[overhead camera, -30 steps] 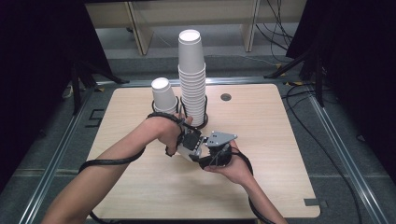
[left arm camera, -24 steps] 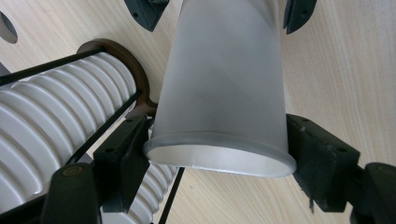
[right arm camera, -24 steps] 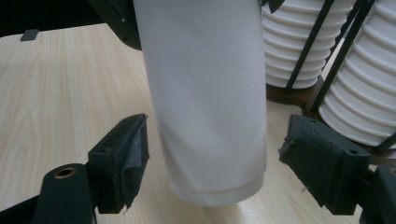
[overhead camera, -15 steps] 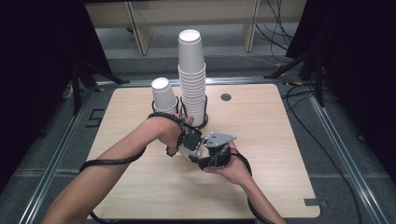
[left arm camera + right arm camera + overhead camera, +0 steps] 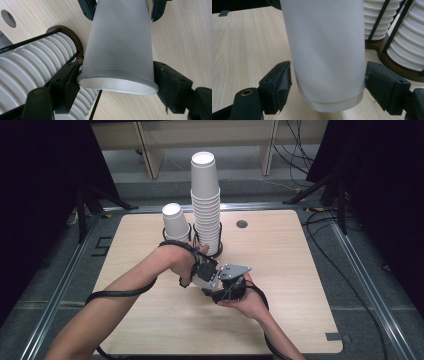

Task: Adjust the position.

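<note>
Fingers: left gripper [image 5: 117, 82] clamps white paper cup [image 5: 120, 47] at its rim; right gripper [image 5: 327, 86] brackets its base, jaws just closing, pads apart.
Cup place: frame centre, over table [image 5: 300, 270].
Surroundings: tall ribbed cup stack [image 5: 206, 205] in wire holder, directly behind.
Hidden: cup behind hands in high view.

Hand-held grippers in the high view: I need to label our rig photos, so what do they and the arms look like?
Both forearms are bare, no sleeves. The left hand-held gripper and right hand-held gripper are black; the right carries a grey three-cornered plate. Black cables trail along the arms.
</note>
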Demonstrator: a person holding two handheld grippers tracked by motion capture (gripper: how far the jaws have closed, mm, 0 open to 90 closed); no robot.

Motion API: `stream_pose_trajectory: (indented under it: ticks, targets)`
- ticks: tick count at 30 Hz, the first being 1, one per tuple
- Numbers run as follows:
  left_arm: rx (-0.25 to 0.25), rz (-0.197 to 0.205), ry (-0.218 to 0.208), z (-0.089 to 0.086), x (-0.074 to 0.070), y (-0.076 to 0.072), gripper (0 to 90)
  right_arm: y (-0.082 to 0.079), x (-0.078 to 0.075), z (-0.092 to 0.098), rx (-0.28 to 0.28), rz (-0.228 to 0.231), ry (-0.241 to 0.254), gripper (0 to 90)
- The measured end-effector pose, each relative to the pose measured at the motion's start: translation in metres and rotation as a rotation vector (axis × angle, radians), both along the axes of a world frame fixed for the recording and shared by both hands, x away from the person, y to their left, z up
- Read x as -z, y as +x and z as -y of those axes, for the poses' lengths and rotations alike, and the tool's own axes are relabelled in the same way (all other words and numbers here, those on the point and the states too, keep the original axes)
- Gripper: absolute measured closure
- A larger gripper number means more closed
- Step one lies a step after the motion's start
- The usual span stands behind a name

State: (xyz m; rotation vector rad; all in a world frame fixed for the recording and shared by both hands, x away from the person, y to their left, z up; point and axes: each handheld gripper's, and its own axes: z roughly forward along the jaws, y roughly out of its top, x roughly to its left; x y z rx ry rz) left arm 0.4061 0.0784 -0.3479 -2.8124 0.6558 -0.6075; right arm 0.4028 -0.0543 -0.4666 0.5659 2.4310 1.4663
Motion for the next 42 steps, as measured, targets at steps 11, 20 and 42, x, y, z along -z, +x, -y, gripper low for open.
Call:
stream_pose_trajectory:
  ticks: [11, 20, 42]
  targets:
    - [0.005, -0.023, -0.041, 0.002, -0.001, -0.001, 25.0, 0.001, 0.004, 0.001, 0.008, 0.009, -0.009, 25.6]
    - [0.004, -0.036, -0.075, 0.002, -0.001, -0.003, 24.1, -0.002, 0.006, 0.001, -0.009, 0.057, -0.035, 28.3]
    - [0.078, -0.054, -0.272, -0.004, -0.020, -0.002, 12.0, -0.005, 0.008, 0.010, 0.019, 0.071, -0.037, 29.0]
